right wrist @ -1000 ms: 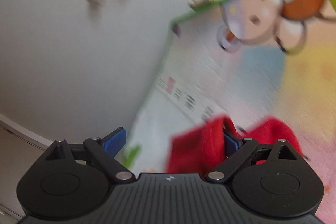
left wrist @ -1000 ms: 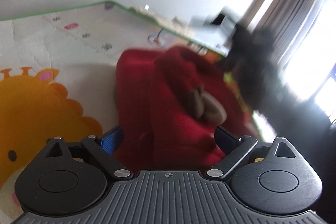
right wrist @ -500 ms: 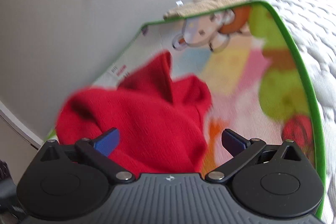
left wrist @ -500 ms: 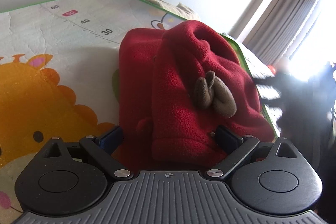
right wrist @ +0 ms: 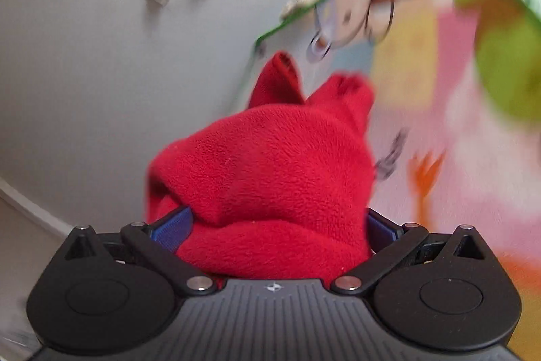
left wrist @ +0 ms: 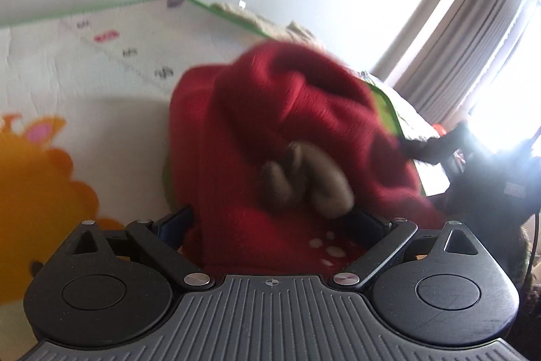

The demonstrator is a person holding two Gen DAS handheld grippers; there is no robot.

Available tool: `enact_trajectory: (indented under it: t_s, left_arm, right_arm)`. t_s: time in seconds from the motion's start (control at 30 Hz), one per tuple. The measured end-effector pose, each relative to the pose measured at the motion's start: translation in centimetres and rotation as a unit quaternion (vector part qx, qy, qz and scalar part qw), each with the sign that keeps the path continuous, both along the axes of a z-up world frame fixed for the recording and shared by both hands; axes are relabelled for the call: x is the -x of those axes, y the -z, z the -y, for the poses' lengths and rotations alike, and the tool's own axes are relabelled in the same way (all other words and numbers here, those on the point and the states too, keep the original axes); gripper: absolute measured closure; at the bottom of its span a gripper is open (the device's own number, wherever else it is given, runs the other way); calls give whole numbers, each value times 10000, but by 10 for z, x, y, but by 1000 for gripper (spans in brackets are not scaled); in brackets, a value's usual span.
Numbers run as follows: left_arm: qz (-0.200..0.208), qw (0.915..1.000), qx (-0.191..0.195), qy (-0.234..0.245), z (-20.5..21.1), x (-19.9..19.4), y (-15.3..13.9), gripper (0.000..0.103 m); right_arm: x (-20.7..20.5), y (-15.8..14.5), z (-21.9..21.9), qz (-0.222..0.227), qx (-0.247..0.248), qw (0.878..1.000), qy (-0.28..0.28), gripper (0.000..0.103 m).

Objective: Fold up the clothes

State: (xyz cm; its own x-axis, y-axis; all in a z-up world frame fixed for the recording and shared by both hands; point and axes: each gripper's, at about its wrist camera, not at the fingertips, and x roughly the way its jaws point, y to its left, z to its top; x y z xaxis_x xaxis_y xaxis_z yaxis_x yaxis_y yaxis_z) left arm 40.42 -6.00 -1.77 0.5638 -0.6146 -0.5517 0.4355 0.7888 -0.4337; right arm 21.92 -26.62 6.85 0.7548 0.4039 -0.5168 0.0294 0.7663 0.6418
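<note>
A red fleece garment (left wrist: 253,124) lies bunched and partly folded on a cartoon play mat (left wrist: 67,73). Two brown plush pieces (left wrist: 304,181) sit on its top. My left gripper (left wrist: 270,222) is open at the garment's near edge, with the fleece filling the gap between its blue-padded fingers (left wrist: 175,222). In the right wrist view the same red fleece (right wrist: 270,178) bulges between the wide-spread jaws of my right gripper (right wrist: 277,225), which stands open. Whether the pads press the cloth is hidden by the fleece.
The mat's green edge (right wrist: 287,19) runs along a plain wall. A beige cloth (left wrist: 270,22) lies at the mat's far edge. Grey curtains (left wrist: 456,49) and a bright window are at the right. A dark backlit shape (left wrist: 480,164) sits by the garment's right side.
My right gripper opened wide, swung from the mat's edge onto the garment, and the fleece now fills its jaws. The left gripper edged closer to the garment, which has bunched higher.
</note>
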Motion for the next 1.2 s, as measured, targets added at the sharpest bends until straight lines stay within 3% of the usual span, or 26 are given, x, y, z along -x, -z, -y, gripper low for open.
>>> enact_trajectory:
  t_s: [0.1,0.27,0.4,0.43,0.5,0.57,0.67,0.73,0.9,0.97,1.2]
  left_arm:
    - [279,9989,-232,282,-8,35,-6,4]
    - [548,9925,-945,545,-7,98,7,4]
    - [379,9892,-1416,84,7,111,29,3]
    - [297,9889,-1452,-95,9,112,31,3]
    - [129,9883,-1452,-442,9,119,34,3]
    - [37,9870,-1485,-613,8,134,35,1]
    - [101,9788,-1902,-759,13,159,41,0]
    - [289,9721,-2160,-864,18,173,44,0]
    - [703,9665,-2259,-996,33,182,52,0]
    - [809,9632,-2311,-1111,39,176,55,0]
    - [668,9651,-2174,-1297,41,163,56,0]
  right_arm:
    - [36,-16,-13,372,1327,9904,88,0]
    - [117,-13,-32,707,2185,9725,-378,0]
    - [139,13,-58,401,3115,9470,-674,0]
    - [139,19,-59,316,3182,9453,-647,0]
    - [145,16,-52,186,2838,9575,-480,0]
    - [164,13,-49,284,2816,9581,-436,0]
    - [193,16,-52,544,3194,9446,-525,0]
    - [202,23,-55,465,3477,9345,-602,0]
    - [209,47,-57,470,3955,9171,-189,0]
    - [204,51,-54,502,3865,9207,-195,0]
    - [187,53,-44,540,3574,9318,-315,0]
